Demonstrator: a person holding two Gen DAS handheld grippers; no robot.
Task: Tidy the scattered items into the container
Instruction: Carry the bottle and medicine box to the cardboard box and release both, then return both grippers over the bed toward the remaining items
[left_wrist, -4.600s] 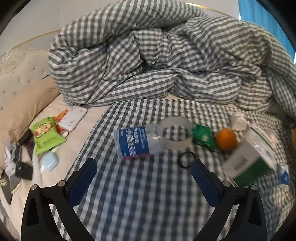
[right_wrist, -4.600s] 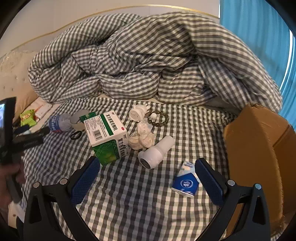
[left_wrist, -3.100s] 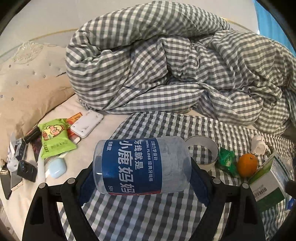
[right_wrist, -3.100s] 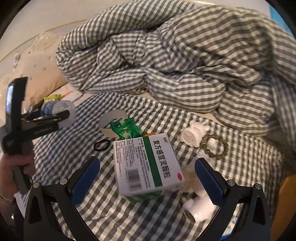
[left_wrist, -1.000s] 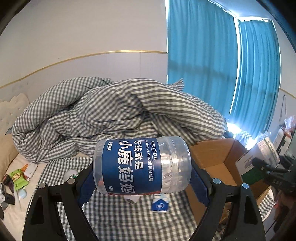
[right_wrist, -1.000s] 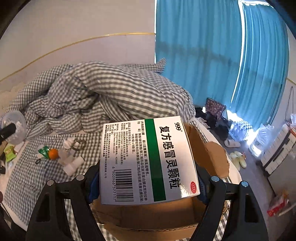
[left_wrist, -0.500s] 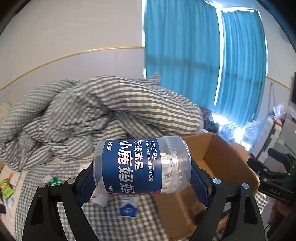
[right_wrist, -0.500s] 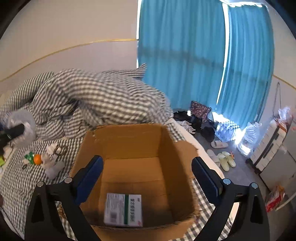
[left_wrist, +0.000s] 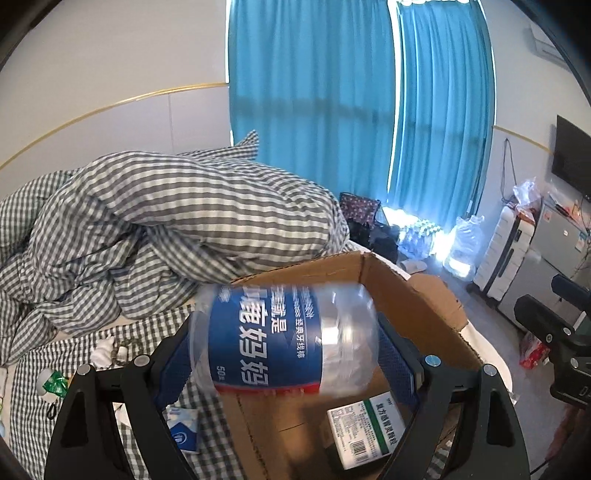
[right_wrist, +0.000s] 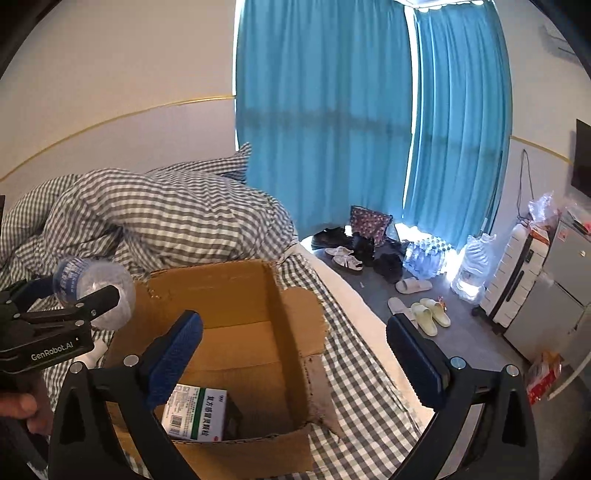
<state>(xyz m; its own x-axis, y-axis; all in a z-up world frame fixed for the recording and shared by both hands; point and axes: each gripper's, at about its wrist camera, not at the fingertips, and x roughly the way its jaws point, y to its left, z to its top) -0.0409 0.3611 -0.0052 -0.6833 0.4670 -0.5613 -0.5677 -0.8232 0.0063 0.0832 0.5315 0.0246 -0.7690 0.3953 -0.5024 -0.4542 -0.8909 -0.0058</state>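
My left gripper (left_wrist: 284, 354) is over the open cardboard box (left_wrist: 417, 306). Its jaws have parted and the clear jar with the blue label (left_wrist: 284, 339) is blurred and tilted between them, slipping free. In the right wrist view the jar (right_wrist: 92, 291) still sits between the left fingers beside the box (right_wrist: 236, 295). The green and white medicine box (right_wrist: 195, 413) lies on the box floor; it also shows in the left wrist view (left_wrist: 365, 424). My right gripper (right_wrist: 291, 354) is open and empty above the box's right side.
A bunched checked duvet (left_wrist: 166, 229) lies behind the box. A small blue and white carton (left_wrist: 183, 430), a green packet (left_wrist: 55, 382) and white items (left_wrist: 107, 349) lie on the checked sheet to the left. Slippers (right_wrist: 424, 314), shoes and water bottles (right_wrist: 472, 269) are on the floor at right.
My left gripper has moved further over the box and its jaws have opened; the jar has tilted and begun to drop. My right gripper, open and empty, has drifted right.
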